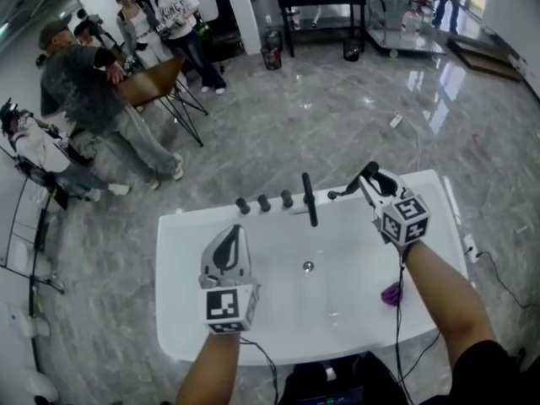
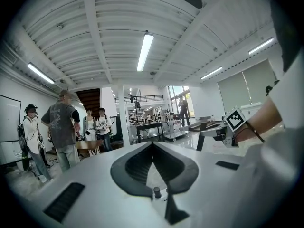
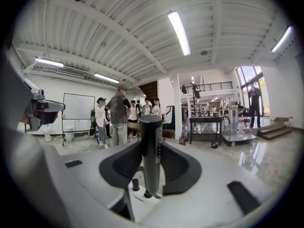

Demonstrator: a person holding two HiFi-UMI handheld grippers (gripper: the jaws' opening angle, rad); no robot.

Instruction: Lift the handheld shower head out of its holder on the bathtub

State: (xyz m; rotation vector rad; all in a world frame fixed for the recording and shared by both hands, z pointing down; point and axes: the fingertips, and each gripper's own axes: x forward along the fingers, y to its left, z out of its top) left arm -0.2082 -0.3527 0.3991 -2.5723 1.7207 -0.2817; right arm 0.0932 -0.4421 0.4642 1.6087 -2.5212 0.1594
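**Shower head clamped in the right gripper (image 1: pixel 371 180) at the bathtub's (image 1: pixel 181 310) far right corner**

The white bathtub fills the near floor. Several people (image 1: pixel 93 99) stand beyond its far left corner. The left gripper (image 1: pixel 230 233) hangs over the tub's left half, jaws pressed together on nothing. At the far right corner the right gripper's jaws clasp the dark grey handheld shower head (image 3: pixel 151 146) upright between them. On the tub's far rim sit a black spout (image 1: pixel 310 199) and three black knobs (image 1: pixel 264 202). The drain (image 1: pixel 308 267) lies in the basin.
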